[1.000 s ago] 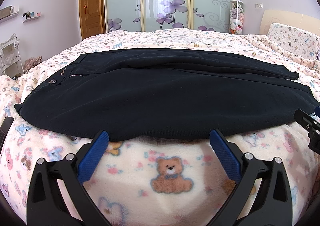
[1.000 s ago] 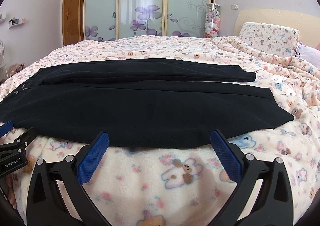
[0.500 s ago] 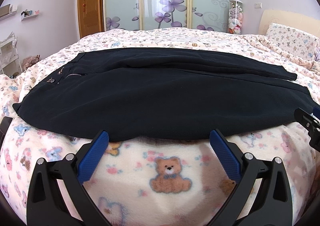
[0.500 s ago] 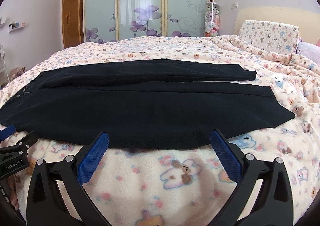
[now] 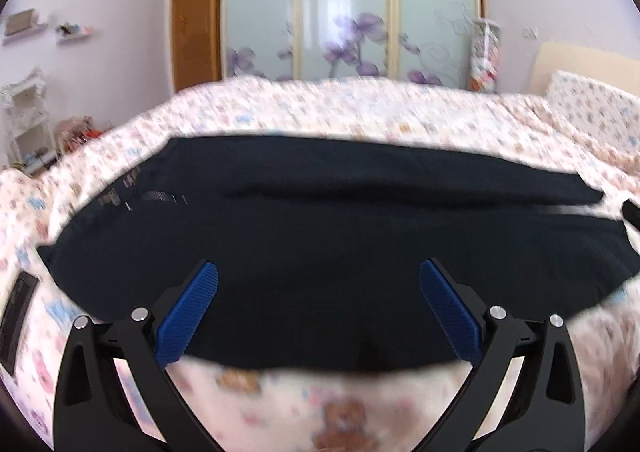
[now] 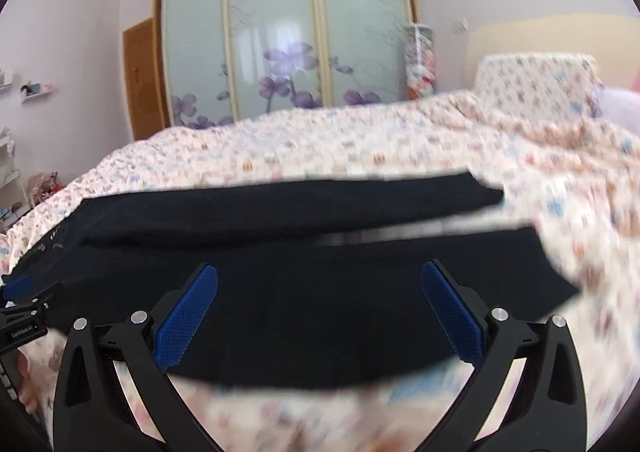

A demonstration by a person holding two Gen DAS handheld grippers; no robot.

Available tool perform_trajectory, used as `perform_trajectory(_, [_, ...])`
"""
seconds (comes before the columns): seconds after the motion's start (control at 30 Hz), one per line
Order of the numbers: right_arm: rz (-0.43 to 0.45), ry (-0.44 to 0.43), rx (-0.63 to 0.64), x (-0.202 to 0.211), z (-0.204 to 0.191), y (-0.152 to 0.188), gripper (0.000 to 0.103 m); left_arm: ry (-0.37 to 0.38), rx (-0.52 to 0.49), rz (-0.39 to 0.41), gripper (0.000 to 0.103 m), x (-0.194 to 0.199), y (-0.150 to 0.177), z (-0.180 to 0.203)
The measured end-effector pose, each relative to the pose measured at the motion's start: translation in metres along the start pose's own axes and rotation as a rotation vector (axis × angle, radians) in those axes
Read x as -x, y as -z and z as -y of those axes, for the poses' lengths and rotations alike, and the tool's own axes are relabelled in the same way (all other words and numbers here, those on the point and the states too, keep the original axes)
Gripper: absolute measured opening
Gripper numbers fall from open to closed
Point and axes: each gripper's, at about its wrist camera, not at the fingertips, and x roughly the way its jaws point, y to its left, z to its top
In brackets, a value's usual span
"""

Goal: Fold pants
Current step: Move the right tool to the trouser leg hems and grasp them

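Observation:
Dark navy pants (image 5: 320, 236) lie flat across the bed, waistband to the left, leg ends to the right, folded lengthwise; they also show in the right wrist view (image 6: 320, 292). My left gripper (image 5: 318, 292) is open and empty, its blue pads over the pants' near edge toward the waist half. My right gripper (image 6: 318, 292) is open and empty over the near edge toward the leg half. Both views are motion-blurred. The left gripper's tip (image 6: 20, 312) shows at the right view's left edge.
The bed has a pink teddy-print blanket (image 5: 340, 412). A pillow (image 6: 536, 88) and headboard are at the right. A wardrobe with flowered glass doors (image 6: 280, 44) stands behind the bed. A dark phone-like object (image 5: 18, 312) lies at the left.
Both grippers have moved forward and down toward the pants' near edge, so their pads now overlap the cloth. The pants have not moved.

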Motion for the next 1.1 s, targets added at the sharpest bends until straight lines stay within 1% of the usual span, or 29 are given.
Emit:
perform_trajectory(0.03, [0.003, -0.013, -0.003, -0.005, 0.008, -0.01, 0.102, -0.025, 0.007, 0.033, 0.101, -0.002, -0.004, -0.001])
perform_trajectory(0.07, [0.002, -0.029, -0.017, -0.016, 0.023, -0.028, 0.102, -0.038, 0.011, 0.056, 0.101, -0.003, -0.007, 0.0])
perform_trajectory(0.13, [-0.015, -0.058, -0.055, -0.032, 0.045, -0.047, 0.102, -0.043, 0.035, 0.104, 0.101, -0.008, -0.007, -0.003])
perform_trajectory(0.17, [-0.038, -0.083, -0.099, -0.048, 0.065, -0.062, 0.102, -0.04, 0.048, 0.104, 0.101, -0.012, -0.007, -0.005])
perform_trajectory(0.23, [-0.09, -0.101, -0.169, -0.078, 0.099, -0.083, 0.102, -0.041, 0.064, 0.072, 0.101, -0.021, -0.001, -0.007])
perform_trajectory(0.3, [-0.139, -0.07, -0.201, -0.106, 0.124, -0.097, 0.102, -0.042, 0.058, 0.04, 0.101, -0.029, 0.002, -0.006])
perform_trajectory(0.37, [-0.178, -0.032, -0.232, -0.134, 0.147, -0.105, 0.102, -0.027, 0.055, 0.038, 0.101, -0.031, 0.002, -0.005])
perform_trajectory(0.47, [-0.226, 0.031, -0.312, -0.173, 0.181, -0.106, 0.102, 0.038, 0.047, 0.045, 0.101, -0.033, 0.002, -0.004])
perform_trajectory(0.5, [-0.239, 0.045, -0.344, -0.188, 0.194, -0.107, 0.099, 0.056, 0.042, 0.033, 0.101, -0.036, 0.003, -0.002])
perform_trajectory(0.53, [-0.247, 0.058, -0.375, -0.199, 0.205, -0.107, 0.094, 0.074, 0.039, 0.022, 0.101, -0.039, 0.005, -0.002])
perform_trajectory(0.6, [-0.271, 0.098, -0.461, -0.226, 0.23, -0.103, 0.089, 0.128, 0.042, 0.009, 0.101, -0.043, 0.006, -0.001])
perform_trajectory(0.67, [-0.292, 0.122, -0.517, -0.243, 0.246, -0.099, 0.088, 0.161, 0.049, 0.014, 0.101, -0.043, 0.006, -0.001])
perform_trajectory(0.7, [-0.295, 0.14, -0.531, -0.249, 0.251, -0.097, 0.084, 0.175, 0.052, 0.024, 0.101, -0.041, 0.007, -0.001])
perform_trajectory(0.73, [-0.296, 0.164, -0.535, -0.255, 0.256, -0.097, 0.08, 0.19, 0.051, 0.035, 0.101, -0.039, 0.007, 0.0])
perform_trajectory(0.77, [-0.299, 0.201, -0.532, -0.261, 0.26, -0.097, 0.08, 0.199, 0.049, 0.042, 0.101, -0.038, 0.007, 0.001])
perform_trajectory(0.87, [-0.292, 0.263, -0.504, -0.271, 0.267, -0.1, 0.074, 0.209, 0.039, 0.049, 0.101, -0.036, 0.007, 0.004])
perform_trajectory(0.93, [-0.319, 0.297, -0.476, -0.281, 0.269, -0.097, 0.064, 0.208, 0.036, 0.047, 0.101, -0.036, 0.008, 0.006])
perform_trajectory(0.97, [-0.328, 0.295, -0.478, -0.284, 0.27, -0.095, 0.062, 0.207, 0.037, 0.044, 0.101, -0.037, 0.007, 0.006])
perform_trajectory(1.03, [-0.349, 0.293, -0.49, -0.29, 0.272, -0.088, 0.053, 0.206, 0.043, 0.038, 0.101, -0.039, 0.006, 0.004])
perform_trajectory(1.07, [-0.359, 0.291, -0.499, -0.292, 0.273, -0.082, 0.05, 0.206, 0.044, 0.036, 0.101, -0.04, 0.006, 0.005])
perform_trajectory(1.1, [-0.366, 0.293, -0.503, -0.293, 0.273, -0.079, 0.043, 0.205, 0.046, 0.034, 0.101, -0.04, 0.007, 0.005])
